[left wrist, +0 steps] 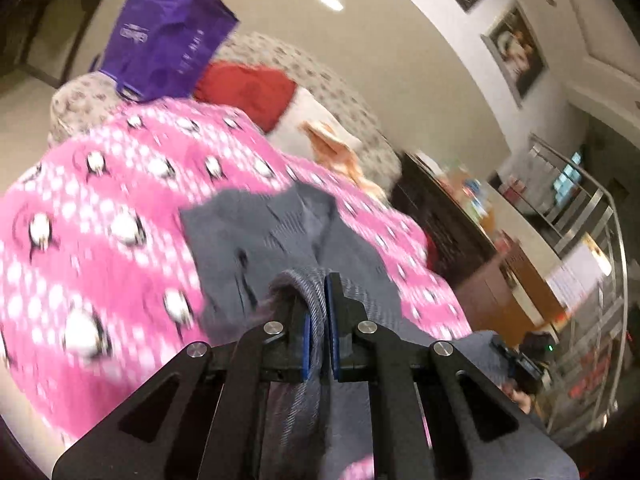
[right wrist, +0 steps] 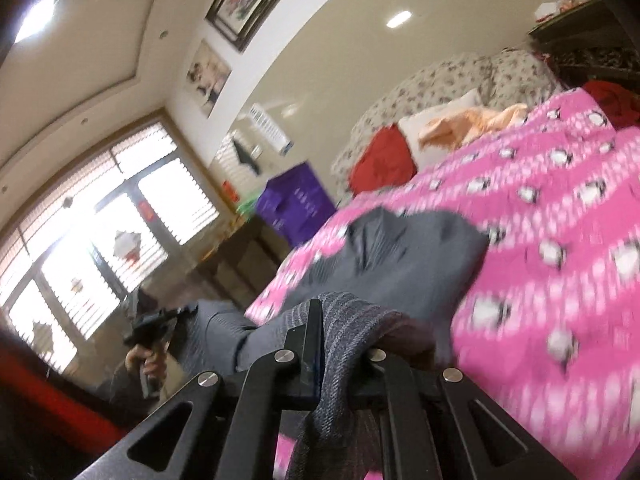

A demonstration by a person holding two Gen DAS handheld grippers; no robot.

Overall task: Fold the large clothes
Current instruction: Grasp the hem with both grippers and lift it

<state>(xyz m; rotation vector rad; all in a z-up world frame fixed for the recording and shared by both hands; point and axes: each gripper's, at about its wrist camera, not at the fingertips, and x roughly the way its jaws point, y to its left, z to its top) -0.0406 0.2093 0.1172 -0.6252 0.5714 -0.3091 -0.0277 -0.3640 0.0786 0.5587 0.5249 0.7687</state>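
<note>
Both the left gripper (left wrist: 320, 312) and the right gripper (right wrist: 340, 340) are clamped on an edge of the grey ribbed knit garment (left wrist: 256, 240), seemingly lifting it for folding off the pink penguin-print blanket (left wrist: 100, 200).

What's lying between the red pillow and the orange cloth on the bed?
A white pillow lies between the red pillow and the orange cloth, clearest in the right wrist view.
</note>
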